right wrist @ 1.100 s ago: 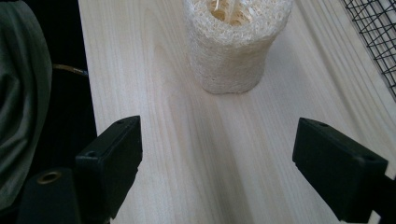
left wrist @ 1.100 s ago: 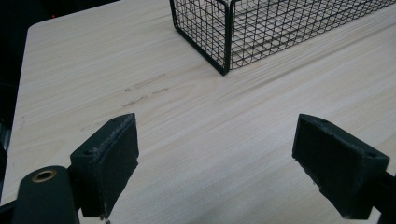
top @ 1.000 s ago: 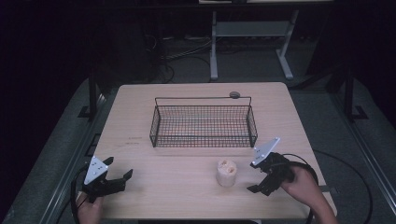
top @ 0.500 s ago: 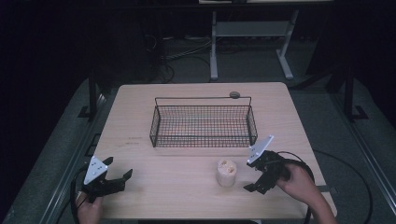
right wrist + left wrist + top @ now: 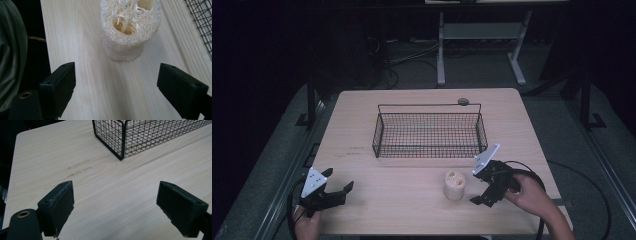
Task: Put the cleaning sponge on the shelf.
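Since the right gripper (image 5: 480,192) sits spread wide just right of the upright loofah (image 5: 455,185), low and center-right in the high view, a sloppy push could easily tip it.

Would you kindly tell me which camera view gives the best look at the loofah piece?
The right gripper view: the loofah piece stands upright close ahead of the open right tool, its fibrous weave and hollow channels plain. The high view shows it small and pale beside that tool. The left gripper view looks toward the wire basket.
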